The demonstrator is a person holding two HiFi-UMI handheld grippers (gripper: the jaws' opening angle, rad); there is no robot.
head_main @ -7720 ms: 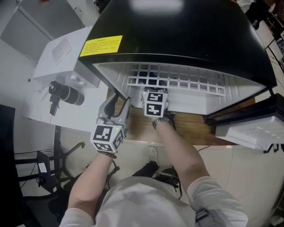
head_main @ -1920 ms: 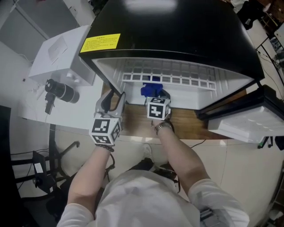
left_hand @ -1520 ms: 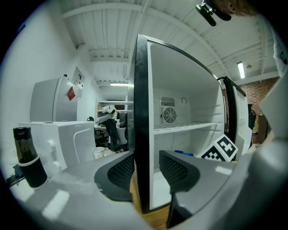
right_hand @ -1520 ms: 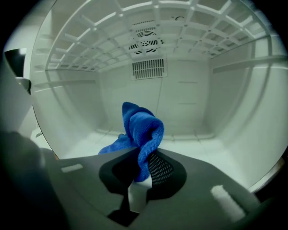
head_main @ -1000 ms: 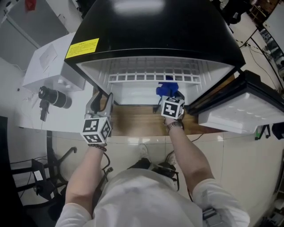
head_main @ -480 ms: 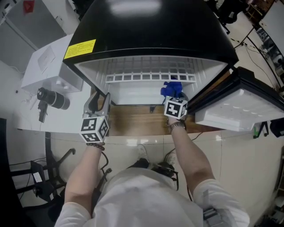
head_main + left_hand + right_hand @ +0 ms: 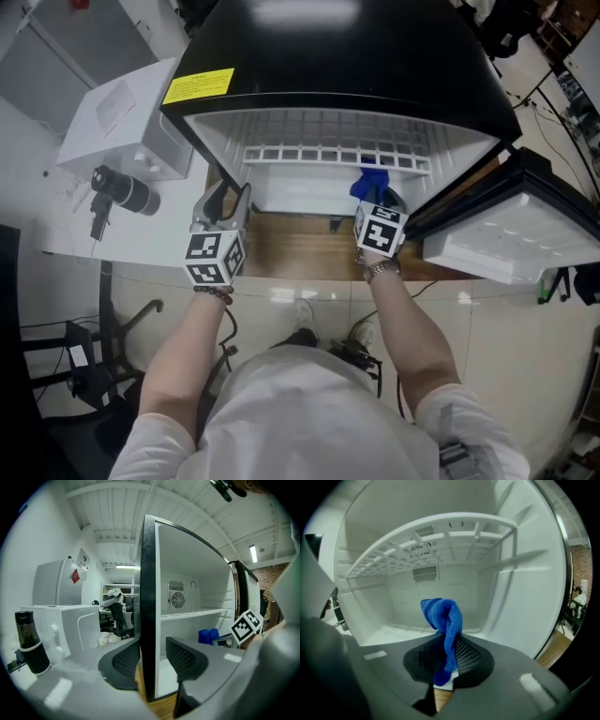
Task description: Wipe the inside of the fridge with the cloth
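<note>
My right claw (image 7: pixel 446 660) is pinching the blue cloth (image 7: pixel 449 620), jaws nearly together, cloth bunching up out of the pads. My left claw (image 7: pixel 152 660) is sitting wide apart astride the left wall edge of the fridge (image 7: pixel 375 66), apparently not squeezing it. The cloth is hanging in the fridge mouth, right half. The right side wall (image 7: pixel 534 602) is lying just beside it, the wire shelf (image 7: pixel 440 541) is running overhead, and the back wall is lying farther ahead. I'm judging the right wall is the closest surface to wipe.
</note>
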